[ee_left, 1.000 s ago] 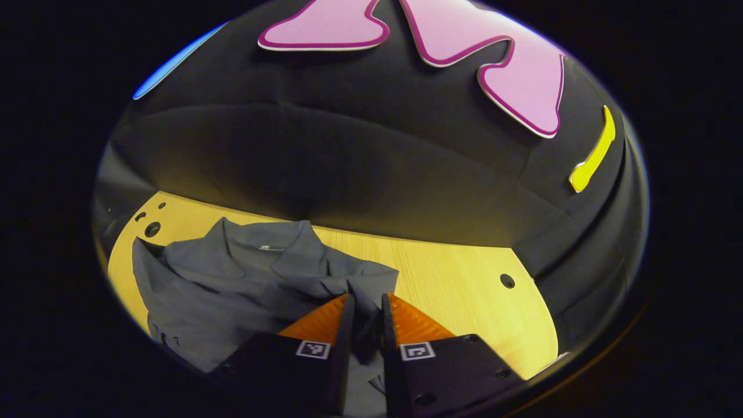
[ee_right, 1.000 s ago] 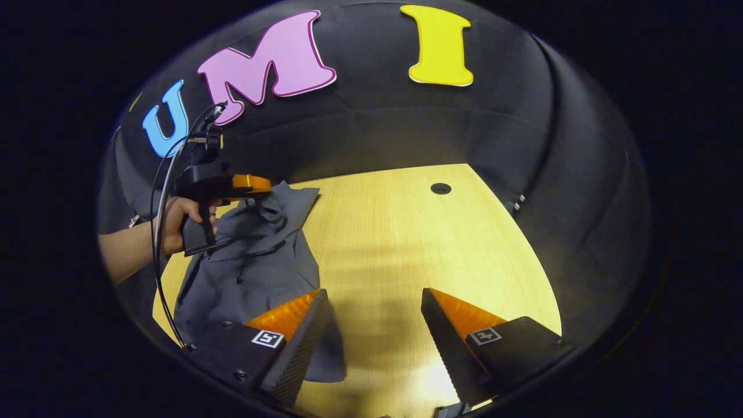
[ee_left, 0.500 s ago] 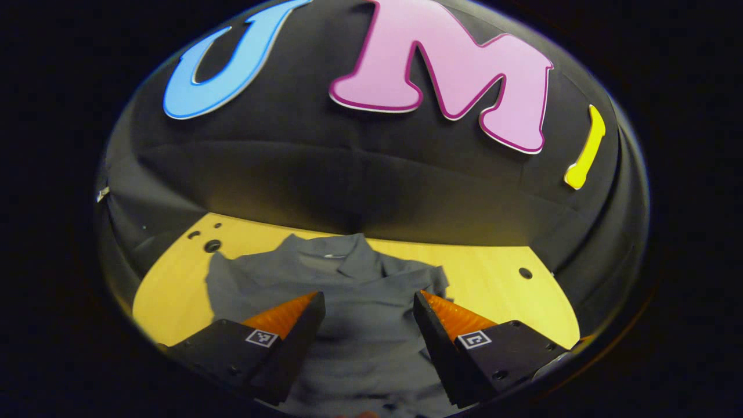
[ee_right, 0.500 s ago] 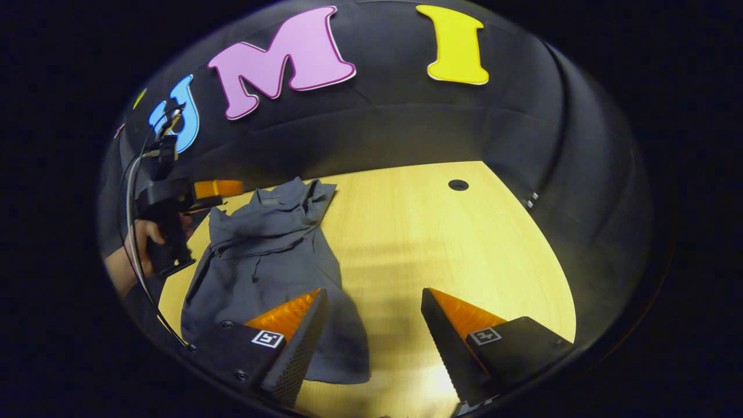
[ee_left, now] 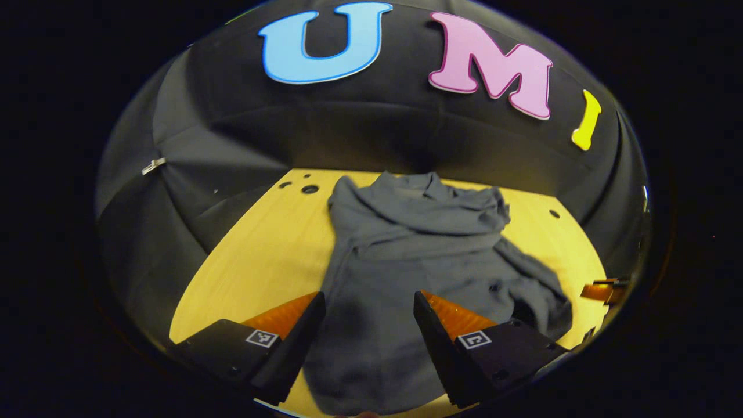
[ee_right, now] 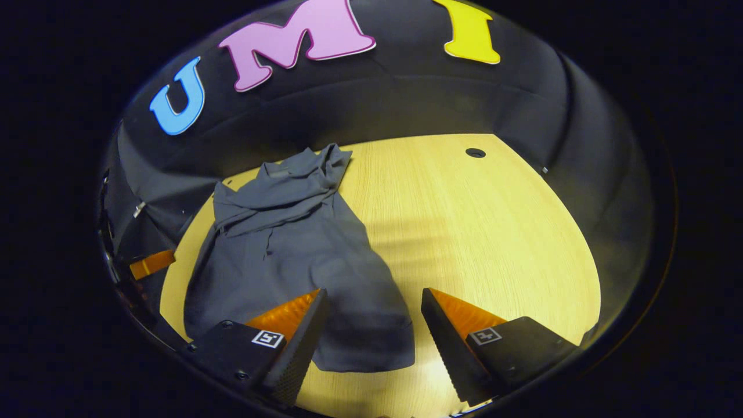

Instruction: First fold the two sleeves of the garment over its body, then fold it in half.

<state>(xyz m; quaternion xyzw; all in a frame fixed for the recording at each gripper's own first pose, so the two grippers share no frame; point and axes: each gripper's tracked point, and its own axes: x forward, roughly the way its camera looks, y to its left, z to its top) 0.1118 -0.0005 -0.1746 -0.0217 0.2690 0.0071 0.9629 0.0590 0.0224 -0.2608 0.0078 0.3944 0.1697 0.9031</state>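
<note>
Shirt: a grey garment (ee_left: pixel 406 261) lies on the table (ee_left: pixel 261 255), collar end toward the booth's back wall, hem toward you. In the right gripper view it (ee_right: pixel 290 244) sits on the table's left part, with bare wood (ee_right: pixel 482 232) to its right.

Sleeves: both are drawn in over the chest — bunched fabric (ee_left: pixel 429 209) crosses the upper body below the collar, rumpled rather than flat.

Lower body: it lies spread out, not yet folded in half; the hem corner on the right side of the left gripper view (ee_left: pixel 540 302) is wrinkled.

Left gripper (ee_left: pixel 365 302): your jaws stand wide apart and hold nothing; they hang above the shirt's lower half, with cloth showing between the fingers. You cannot tell from this view whether they touch it.

Right gripper (ee_right: pixel 374 299): likewise spread and empty — its left finger (ee_right: pixel 302 325) is over the hem, its right finger (ee_right: pixel 453 331) over bare table.

Other gripper seen afar: a part of the right one shows at the right edge of the left gripper view (ee_left: pixel 603 289), near the hem corner; a part of the left one shows at the left edge of the right gripper view (ee_right: pixel 152 264), beside the shirt.

Table holes: small round holes sit near the far edge (ee_left: pixel 309 189) (ee_right: pixel 475 152).
</note>
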